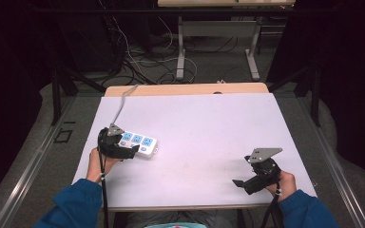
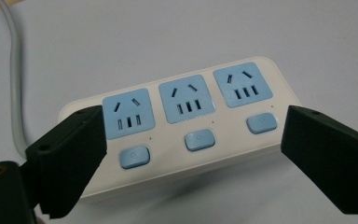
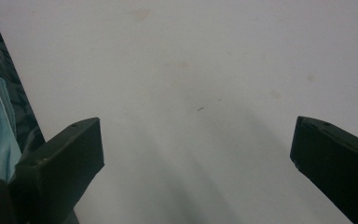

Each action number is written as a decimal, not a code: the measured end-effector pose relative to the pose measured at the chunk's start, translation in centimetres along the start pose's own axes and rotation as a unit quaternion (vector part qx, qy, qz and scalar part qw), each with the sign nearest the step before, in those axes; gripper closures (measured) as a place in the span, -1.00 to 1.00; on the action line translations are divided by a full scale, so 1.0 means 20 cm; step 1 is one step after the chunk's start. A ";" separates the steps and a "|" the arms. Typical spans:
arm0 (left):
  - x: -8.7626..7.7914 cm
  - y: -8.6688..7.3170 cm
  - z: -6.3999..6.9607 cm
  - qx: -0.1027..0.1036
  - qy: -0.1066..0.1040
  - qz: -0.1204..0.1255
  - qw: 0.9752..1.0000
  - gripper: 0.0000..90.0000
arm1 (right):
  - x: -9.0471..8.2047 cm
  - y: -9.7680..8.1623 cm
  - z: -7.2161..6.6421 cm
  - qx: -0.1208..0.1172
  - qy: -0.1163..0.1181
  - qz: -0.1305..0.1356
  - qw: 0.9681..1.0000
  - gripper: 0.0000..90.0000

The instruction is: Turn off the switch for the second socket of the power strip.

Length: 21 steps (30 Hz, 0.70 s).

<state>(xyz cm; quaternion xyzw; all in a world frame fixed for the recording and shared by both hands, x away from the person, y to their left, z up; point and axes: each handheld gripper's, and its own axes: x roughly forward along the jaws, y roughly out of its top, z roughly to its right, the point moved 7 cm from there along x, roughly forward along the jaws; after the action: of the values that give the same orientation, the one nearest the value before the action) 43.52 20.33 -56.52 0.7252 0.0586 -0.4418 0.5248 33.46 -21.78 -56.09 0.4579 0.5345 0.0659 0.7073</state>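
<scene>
Item: power strip (image 1: 138,143) — white body, 3 blue sockets, each with 1 blue switch below it, and a grey cord (image 1: 119,106) led off toward the far edge of the bench (image 1: 209,133). It is laid flat at the left of the bench, sockets up.

Left gripper (image 2: 193,149): held low over the strip's near long side, the fingers (image 2: 70,156) spread wide at either end of it; no pad is seen pressing on it, so the strip is judged to be set down and unheld.

Right gripper (image 1: 245,184): held over bare bench at the near right, well apart from the strip, fingers (image 3: 60,163) wide apart, nothing between them.

Progress (a judgement): placement appears done; nothing is plugged in and no plug is seen.

Containers: none seen on the bench — the 3 sockets are all vacant.
</scene>
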 end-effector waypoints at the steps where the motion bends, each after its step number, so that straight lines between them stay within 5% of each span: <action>1: 0.00 0.00 0.00 0.001 0.001 -0.002 1.000 -0.91 | 0.00 0.00 0.00 0.000 0.000 0.000 1.000 -0.96; 21: -0.06 -0.01 0.04 0.006 0.006 0.009 1.000 -0.99 | 0.00 0.00 0.00 0.000 0.001 -0.002 1.000 -0.96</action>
<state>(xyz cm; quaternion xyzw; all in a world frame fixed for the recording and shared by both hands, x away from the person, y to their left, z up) 42.35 20.23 -55.83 0.7314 0.0524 -0.4333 0.5240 33.39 -21.73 -56.10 0.4564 0.5364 0.0646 0.7070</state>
